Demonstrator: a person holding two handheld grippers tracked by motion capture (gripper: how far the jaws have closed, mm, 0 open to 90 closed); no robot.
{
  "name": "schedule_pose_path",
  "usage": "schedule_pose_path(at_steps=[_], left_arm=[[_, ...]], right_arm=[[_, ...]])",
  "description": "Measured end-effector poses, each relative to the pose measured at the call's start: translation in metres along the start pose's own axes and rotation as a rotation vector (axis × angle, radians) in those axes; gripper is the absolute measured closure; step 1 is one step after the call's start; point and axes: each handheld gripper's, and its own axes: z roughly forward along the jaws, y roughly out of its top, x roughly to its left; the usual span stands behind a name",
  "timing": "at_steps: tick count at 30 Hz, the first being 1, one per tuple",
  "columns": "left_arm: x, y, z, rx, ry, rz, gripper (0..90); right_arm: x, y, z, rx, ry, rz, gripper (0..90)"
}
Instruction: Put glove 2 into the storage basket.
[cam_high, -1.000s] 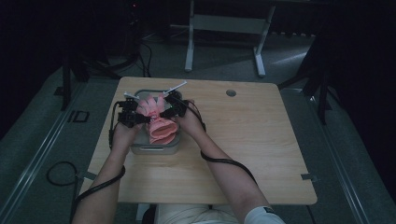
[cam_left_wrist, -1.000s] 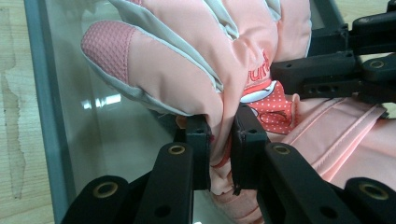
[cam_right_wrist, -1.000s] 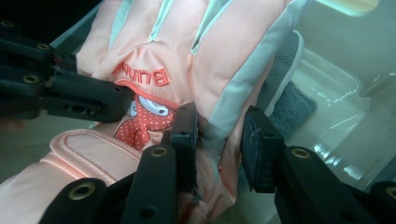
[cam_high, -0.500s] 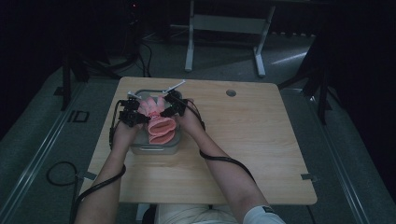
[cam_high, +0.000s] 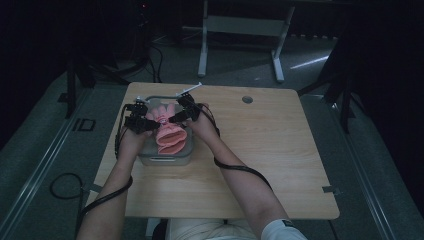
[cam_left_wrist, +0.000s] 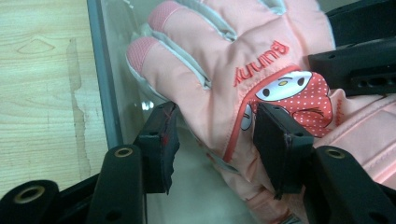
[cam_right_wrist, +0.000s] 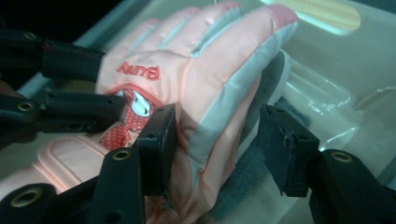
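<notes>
- Loosening at the left gripper: jaws just opening, straddling the glove edge, pads off it.
- Lying in the clear bin, glove mounded above the rim.
- Parting too at the right gripper: jaws around the glove's side, unpressed.
- Risking a snagged pad dragging the glove out on withdrawal.

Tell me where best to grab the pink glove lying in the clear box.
Probably the cuff end of the pink glove, coming from above. The glove lies flat, back up, in the clear box, whose walls block a sideways approach; the thick padded cuff gives the jaws more to pinch than the thin fingers.
</notes>
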Motion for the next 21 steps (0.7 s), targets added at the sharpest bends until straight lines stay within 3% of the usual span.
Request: schedule_pose_path(at_steps=[4, 9, 16, 19, 20, 21], left_arm=[[0.001, 0.002, -0.007, -0.014, -0.001, 0.009, 48.2], [-0.003, 0.004, -0.015, -0.047, 0.012, 0.028, 47.3], [-0.009, 0.008, -0.028, -0.083, -0.022, 0.044, 47.1], [-0.017, 0.008, -0.034, -0.104, -0.039, 0.075, 45.8], [-0.023, 0.008, -0.036, -0.108, -0.030, 0.103, 45.4], [-0.028, 0.008, -0.037, -0.117, -0.014, 0.120, 38.3]], right_arm=[[-0.001, 0.001, -0.007, -0.021, 0.023, 0.027, 47.0], [0.003, 0.004, -0.014, -0.042, 0.037, 0.012, 45.8], [0.006, 0.006, -0.031, -0.080, 0.046, -0.007, 43.6], [0.005, 0.004, -0.041, -0.098, 0.043, -0.017, 40.9], [0.004, 0.003, -0.045, -0.101, 0.044, -0.023, 40.8], [0.002, 0.001, -0.049, -0.101, 0.048, -0.024, 40.7]])
